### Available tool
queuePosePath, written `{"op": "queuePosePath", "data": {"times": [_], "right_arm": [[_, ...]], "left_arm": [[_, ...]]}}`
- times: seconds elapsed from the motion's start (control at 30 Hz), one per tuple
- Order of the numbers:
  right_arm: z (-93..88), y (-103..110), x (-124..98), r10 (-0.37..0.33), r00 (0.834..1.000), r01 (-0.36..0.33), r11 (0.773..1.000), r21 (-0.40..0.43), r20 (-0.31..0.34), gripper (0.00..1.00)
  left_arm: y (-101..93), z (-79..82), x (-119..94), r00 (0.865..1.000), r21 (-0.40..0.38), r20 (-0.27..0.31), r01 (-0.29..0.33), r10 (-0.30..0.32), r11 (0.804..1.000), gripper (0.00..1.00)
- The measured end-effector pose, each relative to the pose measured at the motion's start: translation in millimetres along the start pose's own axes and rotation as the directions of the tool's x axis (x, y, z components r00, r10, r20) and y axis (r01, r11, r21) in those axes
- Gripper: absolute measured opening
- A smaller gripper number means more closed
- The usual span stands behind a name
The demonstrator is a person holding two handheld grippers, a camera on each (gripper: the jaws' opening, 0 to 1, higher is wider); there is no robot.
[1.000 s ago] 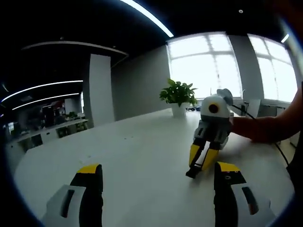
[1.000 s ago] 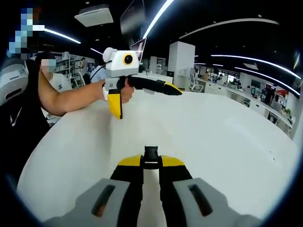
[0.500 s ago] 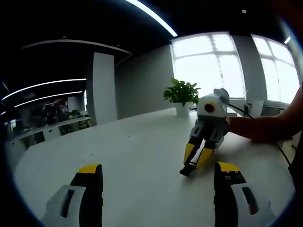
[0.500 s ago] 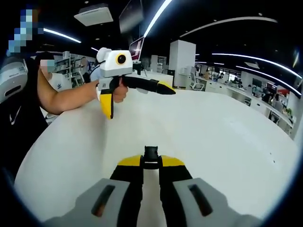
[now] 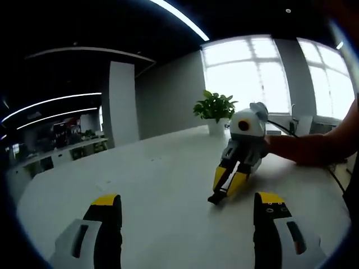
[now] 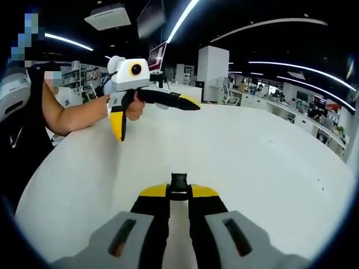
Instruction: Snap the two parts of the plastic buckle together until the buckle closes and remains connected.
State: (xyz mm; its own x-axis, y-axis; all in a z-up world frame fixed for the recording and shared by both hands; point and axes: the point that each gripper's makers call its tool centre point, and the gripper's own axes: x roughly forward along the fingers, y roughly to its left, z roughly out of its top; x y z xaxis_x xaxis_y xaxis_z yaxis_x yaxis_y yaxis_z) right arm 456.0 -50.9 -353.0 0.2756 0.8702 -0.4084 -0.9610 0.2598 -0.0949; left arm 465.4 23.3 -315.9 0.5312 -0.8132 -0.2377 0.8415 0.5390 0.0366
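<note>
The white counter [image 6: 269, 168] lay bare; my right tool [image 6: 179, 193] clenched a black buckle part [image 6: 179, 182], my left tool [image 5: 185, 210] gaped, needing the mate, I judged.

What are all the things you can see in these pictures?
table: one, white, round-edged, under both grippers
buckle part: one, black, pinched at the right gripper's tips
potted plant: one, green in a white pot, far table edge by the windows
left gripper: one, yellow-tipped black fingers wide apart, nothing between them
right gripper: one, yellow-and-black fingers closed on the buckle part
person's hand: one, gripping the left gripper's handle
</note>
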Motion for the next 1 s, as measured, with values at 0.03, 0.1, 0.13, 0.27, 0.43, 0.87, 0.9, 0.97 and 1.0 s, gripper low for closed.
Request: {"op": "queuePosePath", "data": {"times": [0.03, 0.1, 0.13, 0.27, 0.43, 0.87, 0.9, 0.97, 1.0], "right_arm": [[0.0, -1.4, 1.0, -0.001, 1.0, 0.001, 1.0, -0.001, -0.002, 0.1], [-0.3, -2.4, 1.8, -0.001, 1.0, 0.001, 1.0, -0.002, -0.004, 0.1], [-0.9, -2.5, 1.7, -0.001, 1.0, 0.001, 1.0, 0.0, -0.004, 0.1], [-2.6, -3.6, -0.3, -0.001, 1.0, 0.001, 1.0, 0.002, -0.006, 0.1], [0.1, -21.0, -2.5, -0.016, 1.0, 0.016, 1.0, 0.005, -0.001, 0.1], [-3.3, -24.4, -0.7, -0.007, 1.0, 0.007, 1.0, 0.019, -0.01, 0.1], [-3.5, -24.1, -0.1, -0.006, 1.0, 0.006, 1.0, 0.018, -0.011, 0.1], [-3.6, -23.4, 0.9, -0.003, 1.0, 0.004, 1.0, 0.019, -0.013, 0.1], [-4.2, -23.7, 1.5, -0.003, 1.0, 0.003, 1.0, 0.022, -0.015, 0.1]], "left_arm": [[1.2, 0.4, -0.6, 1.0, 0.0, 0.002, -0.003, 0.003, 1.0, 0.99], [3.2, 0.9, -1.6, 1.0, -0.002, 0.004, -0.008, 0.008, 1.0, 0.99], [4.8, 1.1, -2.1, 1.0, -0.005, 0.005, -0.014, 0.014, 1.0, 0.99], [8.0, -0.1, -3.1, 1.0, -0.017, 0.001, -0.024, 0.024, 1.0, 0.99], [2.3, -10.4, 0.0, 0.999, 0.008, -0.051, -0.003, 0.003, 1.0, 0.99], [7.1, -9.2, -0.4, 0.999, 0.008, -0.047, -0.02, 0.02, 1.0, 0.99], [7.3, -9.4, -0.3, 0.999, 0.01, -0.048, -0.021, 0.022, 1.0, 0.99], [7.1, -9.4, -0.3, 0.999, 0.01, -0.048, -0.021, 0.021, 1.0, 0.99], [6.8, -8.9, -0.3, 0.999, 0.009, -0.046, -0.02, 0.02, 1.0, 0.99]]}}
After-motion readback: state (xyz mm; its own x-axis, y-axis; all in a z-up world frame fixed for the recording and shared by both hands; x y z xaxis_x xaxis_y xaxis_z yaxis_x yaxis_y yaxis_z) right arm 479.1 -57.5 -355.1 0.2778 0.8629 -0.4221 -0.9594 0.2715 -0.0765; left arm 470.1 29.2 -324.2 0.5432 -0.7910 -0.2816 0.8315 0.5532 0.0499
